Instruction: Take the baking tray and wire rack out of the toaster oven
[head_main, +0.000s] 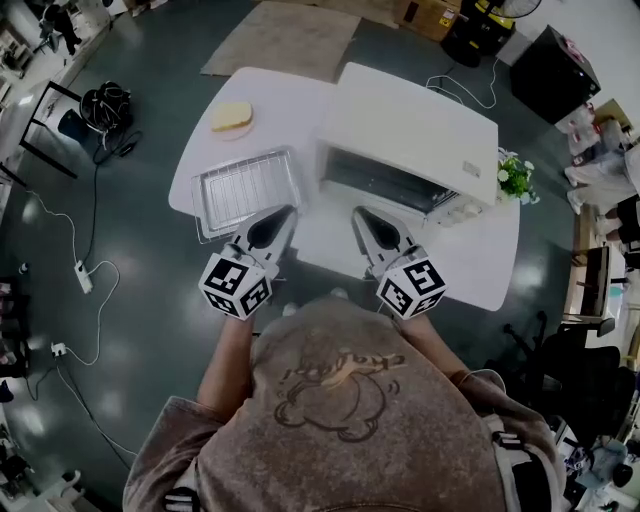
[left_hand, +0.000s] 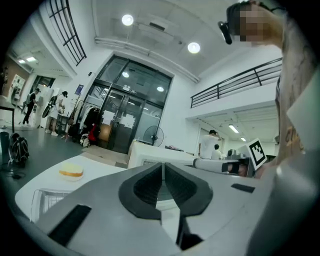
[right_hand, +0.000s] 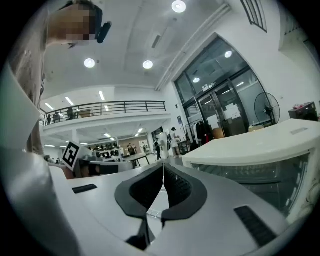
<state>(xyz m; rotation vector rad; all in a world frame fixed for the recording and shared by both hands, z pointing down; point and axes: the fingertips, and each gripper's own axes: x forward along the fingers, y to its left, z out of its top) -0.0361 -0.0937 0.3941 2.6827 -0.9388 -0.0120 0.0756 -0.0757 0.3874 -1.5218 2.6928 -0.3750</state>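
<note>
Left hand-held gripper (head_main: 287, 211) and right hand-held gripper (head_main: 359, 213) jaws together, empty, positioned before toaster oven (head_main: 410, 135), baking tray (head_main: 245, 188) on surface (head_main: 470, 270) beside it

baking tray (head_main: 245, 187) left of toaster oven (head_main: 410, 140) | bread (head_main: 232, 117) behind tray | all on table (head_main: 478, 262)
</note>
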